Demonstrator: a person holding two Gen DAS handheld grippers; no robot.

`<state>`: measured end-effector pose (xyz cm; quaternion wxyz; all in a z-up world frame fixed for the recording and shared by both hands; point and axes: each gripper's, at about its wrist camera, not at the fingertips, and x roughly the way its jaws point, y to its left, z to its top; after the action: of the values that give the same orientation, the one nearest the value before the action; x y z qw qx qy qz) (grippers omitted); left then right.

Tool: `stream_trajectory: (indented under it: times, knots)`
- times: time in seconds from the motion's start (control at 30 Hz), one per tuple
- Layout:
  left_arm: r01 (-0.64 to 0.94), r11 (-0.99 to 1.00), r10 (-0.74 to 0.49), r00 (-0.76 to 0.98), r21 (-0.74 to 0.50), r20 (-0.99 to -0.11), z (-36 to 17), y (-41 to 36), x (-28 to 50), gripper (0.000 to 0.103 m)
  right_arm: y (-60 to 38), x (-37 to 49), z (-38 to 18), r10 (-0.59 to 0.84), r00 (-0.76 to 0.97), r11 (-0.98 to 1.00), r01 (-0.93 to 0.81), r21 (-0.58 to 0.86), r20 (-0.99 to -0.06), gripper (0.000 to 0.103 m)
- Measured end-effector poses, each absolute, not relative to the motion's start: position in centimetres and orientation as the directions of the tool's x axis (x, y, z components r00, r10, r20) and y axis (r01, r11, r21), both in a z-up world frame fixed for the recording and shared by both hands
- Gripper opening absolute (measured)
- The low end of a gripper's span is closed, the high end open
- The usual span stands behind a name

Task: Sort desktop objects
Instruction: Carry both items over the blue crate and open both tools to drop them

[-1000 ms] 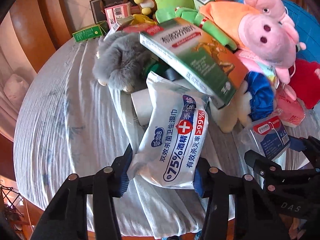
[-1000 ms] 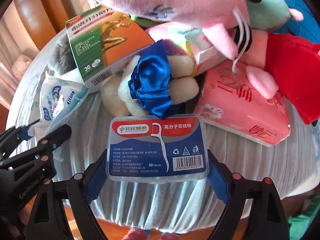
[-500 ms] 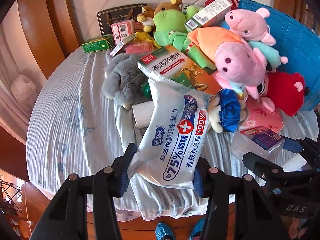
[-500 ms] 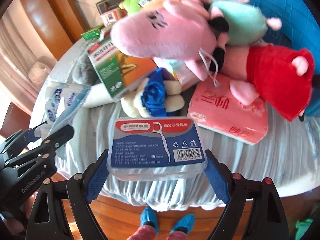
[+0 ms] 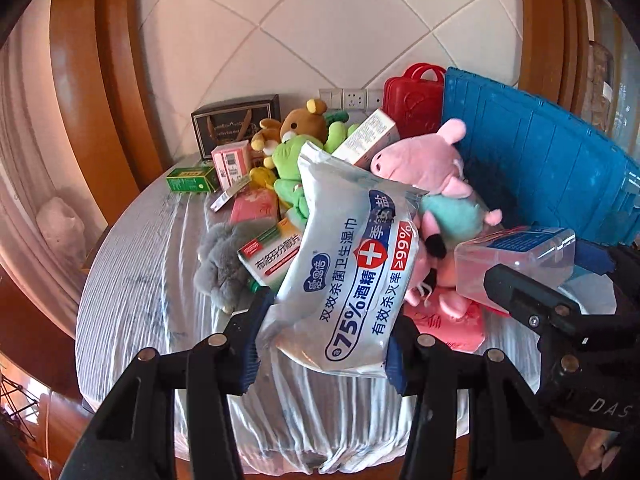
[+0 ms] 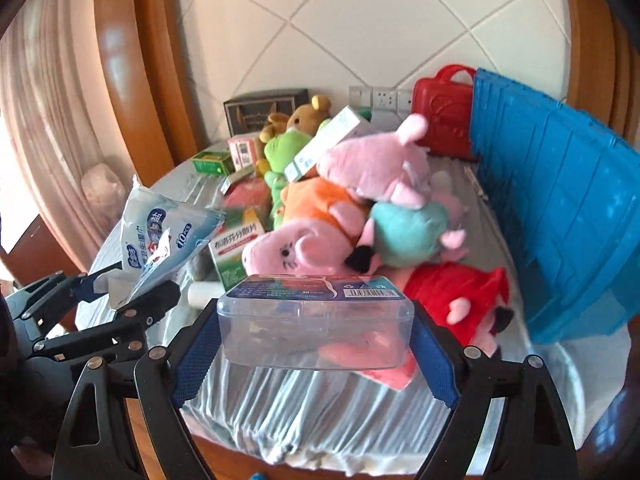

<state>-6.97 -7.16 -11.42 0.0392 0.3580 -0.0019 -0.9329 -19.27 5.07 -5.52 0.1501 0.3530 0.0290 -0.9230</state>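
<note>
My left gripper is shut on a white pack of alcohol wet wipes and holds it above the front of the table. The pack also shows in the right wrist view. My right gripper is shut on a clear floss-pick box with a blue label, lifted off the cloth. The box shows at the right of the left wrist view. Both are raised in front of a pile of plush toys and boxes.
A blue crate stands at the right, a red case behind it. Pink pig plushes, a red plush, a green frog, a grey plush, a green-orange medicine box and a pink tissue pack lie on the striped cloth.
Both grippers have lifted and pulled back from the table with their objects, tilting up so the wall and the crate come into view.
</note>
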Motion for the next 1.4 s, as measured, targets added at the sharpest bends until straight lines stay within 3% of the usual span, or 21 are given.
stream_trajectory:
  times: [0.3, 0.57, 0.93, 1.2, 1.4]
  knots:
    - [-0.020, -1.000, 0.003, -0.803, 0.023, -0.596, -6.7, -1.5, -9.3, 0.049, 10.7, -20.5, 0.2, -0.183, -0.815, -0.974, 0.228, -0.013, -0.550, 0.088]
    - [-0.156, -0.988, 0.136, -0.831, -0.009, -0.540, -2.8, 5.5, -13.7, 0.049, 17.5, -21.6, 5.2, -0.037, -0.884, -0.998, 0.057, -0.028, -0.466, 0.088]
    - [-0.267, -0.963, 0.240, -0.817, -0.026, -0.525, 2.5, 24.8, -23.4, 0.049, 34.2, -28.2, 10.5, 0.138, -0.889, -0.989, -0.103, -0.103, -0.436, 0.088]
    - [-0.207, -0.978, 0.171, -0.675, -0.039, -0.718, 3.4, 38.2, -37.4, 0.048, 47.4, -41.4, 13.4, 0.151, -0.815, -0.987, -0.088, -0.137, -0.559, 0.088]
    - [-0.168, -0.986, 0.065, -0.465, 0.016, -0.883, -3.6, 42.1, -45.1, 0.048, 51.2, -49.7, 6.5, 0.145, -0.599, -0.986, -0.021, -0.166, -0.787, 0.088]
